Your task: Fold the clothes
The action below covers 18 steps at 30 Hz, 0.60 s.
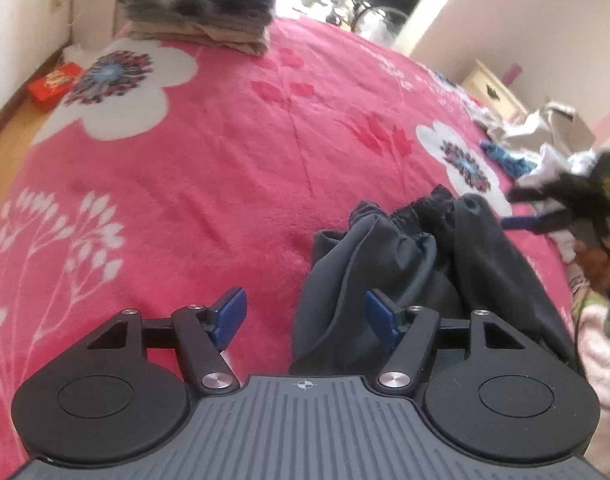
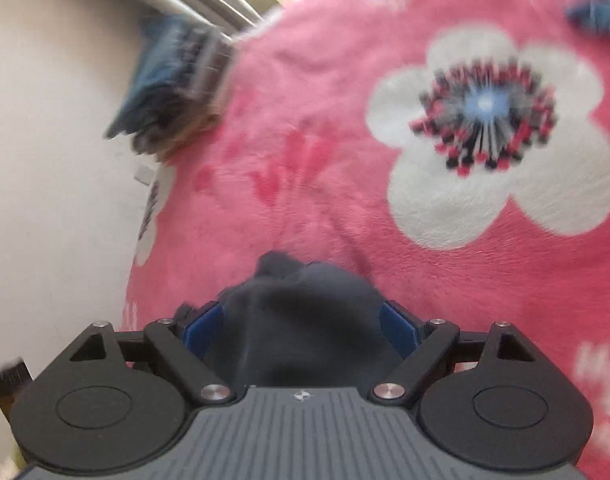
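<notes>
While your left gripper [image 1: 305, 318] gapes empty over the dark garment [image 1: 405, 268] on the pink blanket [image 1: 225, 152], your right gripper [image 2: 301, 332] straddles it wide, unclamped; no writing is legible.

A bed [image 1: 225, 152] under a pink flowered blanket carries dark trousers [image 1: 405, 264] lower right, a stack of folded clothes [image 1: 201, 8] upper left, and a loose heap of clothes [image 1: 545, 148] at the right edge.
</notes>
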Each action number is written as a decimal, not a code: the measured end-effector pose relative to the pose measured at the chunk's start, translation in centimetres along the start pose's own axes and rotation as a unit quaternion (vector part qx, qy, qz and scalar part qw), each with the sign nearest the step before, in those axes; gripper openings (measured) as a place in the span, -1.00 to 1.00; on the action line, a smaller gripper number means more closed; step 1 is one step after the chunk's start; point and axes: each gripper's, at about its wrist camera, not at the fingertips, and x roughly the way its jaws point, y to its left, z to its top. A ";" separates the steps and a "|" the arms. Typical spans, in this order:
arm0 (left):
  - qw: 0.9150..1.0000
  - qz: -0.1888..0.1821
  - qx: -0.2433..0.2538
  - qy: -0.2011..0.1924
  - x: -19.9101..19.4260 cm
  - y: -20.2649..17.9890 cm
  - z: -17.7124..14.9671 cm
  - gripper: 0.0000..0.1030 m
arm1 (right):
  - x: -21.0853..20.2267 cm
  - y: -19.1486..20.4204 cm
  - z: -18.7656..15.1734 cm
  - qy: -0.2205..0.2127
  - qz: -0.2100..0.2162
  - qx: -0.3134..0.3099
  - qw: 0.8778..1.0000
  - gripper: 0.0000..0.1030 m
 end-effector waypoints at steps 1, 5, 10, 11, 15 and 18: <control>1.000 -0.002 0.009 0.005 0.6 -0.3 0.3 0.28 | 1.2 -0.5 0.4 0.018 0.004 0.014 1.000 0.71; 0.998 -0.004 0.054 0.029 3.3 -2.0 0.7 0.27 | 3.5 -0.6 0.1 0.062 0.022 0.014 0.998 0.15; 0.995 0.008 0.090 0.034 4.6 -4.0 -0.1 -0.17 | 0.1 1.3 -2.2 0.034 0.022 -0.044 0.998 -0.84; 0.995 0.009 0.100 0.027 4.3 -4.6 -0.3 -0.27 | -1.2 1.6 -2.7 0.018 0.022 -0.053 0.998 -0.88; 0.987 0.006 0.162 -0.009 2.1 -7.2 -1.9 -0.36 | -7.2 2.3 -5.1 -0.051 -0.013 -0.086 0.995 -0.90; 0.980 -0.006 0.196 -0.019 0.8 -9.1 -3.4 -0.38 | -11.0 2.0 -7.8 -0.081 -0.075 -0.106 0.988 -0.90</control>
